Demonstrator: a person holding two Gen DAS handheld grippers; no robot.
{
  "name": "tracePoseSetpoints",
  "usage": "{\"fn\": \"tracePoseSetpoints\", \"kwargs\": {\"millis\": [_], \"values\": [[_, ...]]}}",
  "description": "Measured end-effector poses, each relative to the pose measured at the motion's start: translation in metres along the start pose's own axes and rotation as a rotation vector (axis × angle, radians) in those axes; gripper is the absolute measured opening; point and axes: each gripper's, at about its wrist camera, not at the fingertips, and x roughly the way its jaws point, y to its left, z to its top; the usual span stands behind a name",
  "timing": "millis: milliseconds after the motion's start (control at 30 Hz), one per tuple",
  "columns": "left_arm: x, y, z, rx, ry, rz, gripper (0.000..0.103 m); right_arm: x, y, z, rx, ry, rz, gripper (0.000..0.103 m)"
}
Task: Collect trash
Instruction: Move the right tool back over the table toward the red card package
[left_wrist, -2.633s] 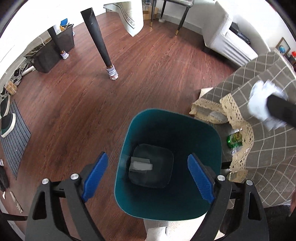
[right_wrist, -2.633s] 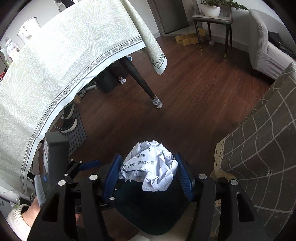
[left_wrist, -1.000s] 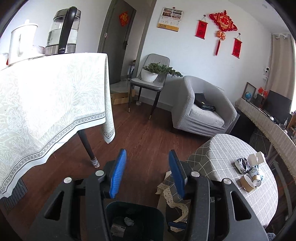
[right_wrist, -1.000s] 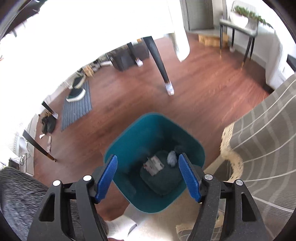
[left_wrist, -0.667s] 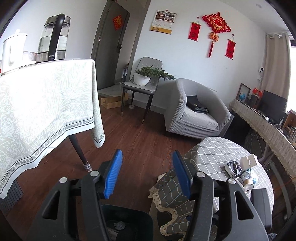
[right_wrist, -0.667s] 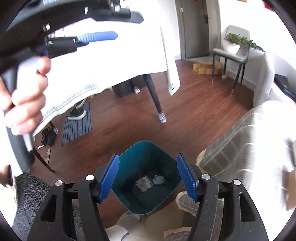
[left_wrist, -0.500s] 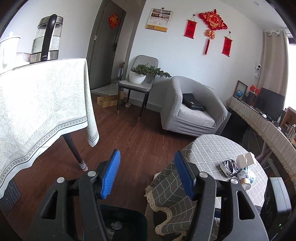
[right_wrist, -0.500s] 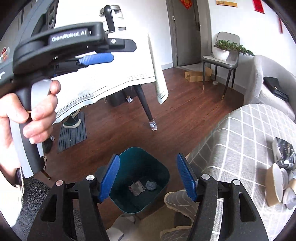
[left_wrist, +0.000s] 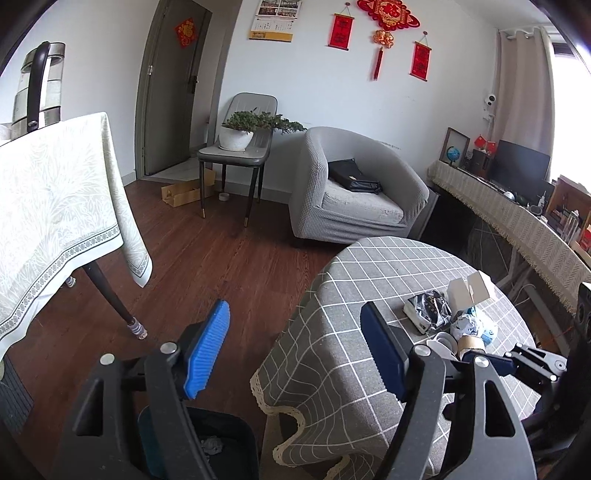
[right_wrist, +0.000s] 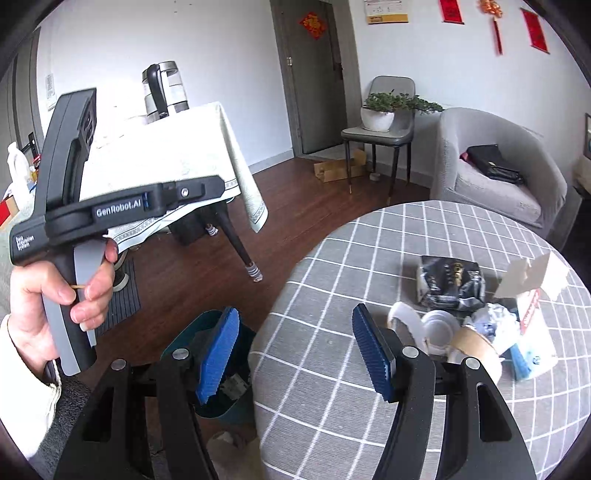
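A teal trash bin (right_wrist: 221, 398) stands on the floor beside the round table with a grey checked cloth (right_wrist: 332, 280); crumpled paper lies inside it (left_wrist: 212, 445). On the table lies a heap of trash: a black foil bag (right_wrist: 448, 284), a white paper cup (right_wrist: 437, 328), a brown paper cup (right_wrist: 476, 354), an open white carton (right_wrist: 532, 284) and crumpled wrappers (right_wrist: 495, 321). My right gripper (right_wrist: 295, 354) is open and empty above the table's near edge. My left gripper (left_wrist: 295, 347) is open and empty, held left of the table, above the bin. The heap also shows in the left wrist view (left_wrist: 450, 314).
A table with a pale patterned cloth (left_wrist: 55, 206) and a kettle (right_wrist: 164, 90) stands at the left. A grey armchair (left_wrist: 354, 195) and a chair with a potted plant (left_wrist: 240, 147) stand at the back. The floor is dark wood.
The right gripper let the crumpled paper fall into the bin and opened. Both grippers then rose from over the bin and turned toward the round table with the trash heap.
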Motion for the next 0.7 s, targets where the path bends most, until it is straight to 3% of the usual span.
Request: {"fn": "tracePoseSetpoints", "kwargs": {"millis": [367,500,700], "values": [[0.034,-0.060,-0.014,0.057,0.068,-0.090,0.083,-0.045,-0.072,-0.025,0.109,-0.049,-0.132,0.066],[0.044,-0.090,-0.022,0.129,0.098,-0.119,0.083,-0.056,-0.098,-0.031,0.155,-0.063,-0.176,0.074],[0.058,-0.130,-0.038,0.228,0.153,-0.175,0.083,-0.075,-0.134,-0.045,0.258,-0.099,-0.207,0.079]]}}
